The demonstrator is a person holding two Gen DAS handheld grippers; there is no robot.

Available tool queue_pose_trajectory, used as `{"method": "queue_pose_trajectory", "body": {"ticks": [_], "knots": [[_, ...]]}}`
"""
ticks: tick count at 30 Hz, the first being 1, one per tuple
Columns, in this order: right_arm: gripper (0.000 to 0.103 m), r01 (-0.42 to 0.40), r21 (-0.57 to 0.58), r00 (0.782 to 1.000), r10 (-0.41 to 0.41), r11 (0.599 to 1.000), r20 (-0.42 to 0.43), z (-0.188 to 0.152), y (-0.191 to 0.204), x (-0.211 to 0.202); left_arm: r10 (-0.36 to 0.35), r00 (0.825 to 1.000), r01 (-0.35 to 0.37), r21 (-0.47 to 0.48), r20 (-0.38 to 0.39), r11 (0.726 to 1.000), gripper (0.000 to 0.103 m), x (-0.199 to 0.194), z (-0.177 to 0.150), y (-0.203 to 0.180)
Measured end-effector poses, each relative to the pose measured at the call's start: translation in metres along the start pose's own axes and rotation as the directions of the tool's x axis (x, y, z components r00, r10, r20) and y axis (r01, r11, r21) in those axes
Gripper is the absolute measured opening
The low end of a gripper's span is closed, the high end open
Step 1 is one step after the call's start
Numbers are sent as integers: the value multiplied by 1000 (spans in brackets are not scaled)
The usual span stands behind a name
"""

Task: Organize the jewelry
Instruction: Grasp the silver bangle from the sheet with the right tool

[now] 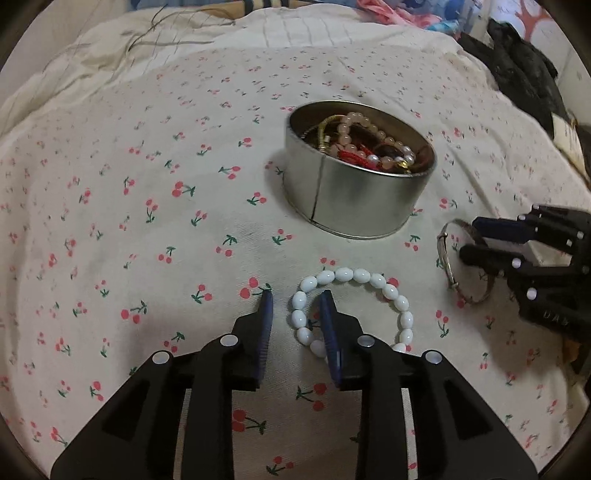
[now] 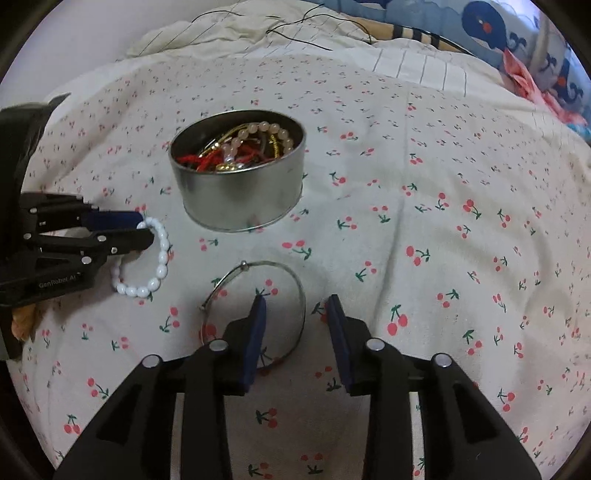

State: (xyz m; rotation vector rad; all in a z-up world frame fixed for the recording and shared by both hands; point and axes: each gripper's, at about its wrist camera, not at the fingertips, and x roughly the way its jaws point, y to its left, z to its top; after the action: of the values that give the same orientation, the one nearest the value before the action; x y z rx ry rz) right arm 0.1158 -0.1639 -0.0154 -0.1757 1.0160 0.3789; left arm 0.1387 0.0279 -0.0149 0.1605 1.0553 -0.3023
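Left gripper [image 1: 295,301] wide open over white bead bracelet [image 1: 369,277], right gripper [image 2: 295,306] wide open over silver bangle [image 2: 291,273], round tin [image 1: 354,199] full of jewelry nearby

We note a cream cherry-print bedsheet [image 1: 147,221], a crumpled off-white quilt [image 2: 229,33] behind it, a black garment [image 1: 517,70] and a blue-patterned pillow [image 2: 491,26].

white bead bracelet [image 1: 354,306] flat | silver bangle [image 2: 258,306] flat | open tin [image 1: 354,177] holding jewelry
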Motion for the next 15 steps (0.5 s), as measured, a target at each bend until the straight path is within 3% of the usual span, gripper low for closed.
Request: {"method": "queue_pose_trajectory", "body": {"ticks": [1, 2, 6, 10, 15], "knots": [[10, -4, 6, 1000, 4, 1000, 2, 0, -1, 0, -19, 1000, 19, 5, 4, 1000, 7, -1, 0, -1], [7, -11, 20, 1000, 10, 1000, 4, 0, -4, -1, -22, 1000, 22, 13, 13, 1000, 7, -3, 0, -3], [4, -57, 99, 998, 53, 993, 44, 1, -17, -8, -41, 996, 38, 37, 79, 999, 7, -18, 4, -8], [3, -116, 149, 990, 101, 982, 100, 3, -26, -18, -71, 972, 51, 92, 222, 994, 7, -49, 8, -18], [4, -122, 167, 992, 114, 978, 57, 2, -30, -13, -38, 977, 27, 55, 212, 998, 7, -48, 8, -10]]}}
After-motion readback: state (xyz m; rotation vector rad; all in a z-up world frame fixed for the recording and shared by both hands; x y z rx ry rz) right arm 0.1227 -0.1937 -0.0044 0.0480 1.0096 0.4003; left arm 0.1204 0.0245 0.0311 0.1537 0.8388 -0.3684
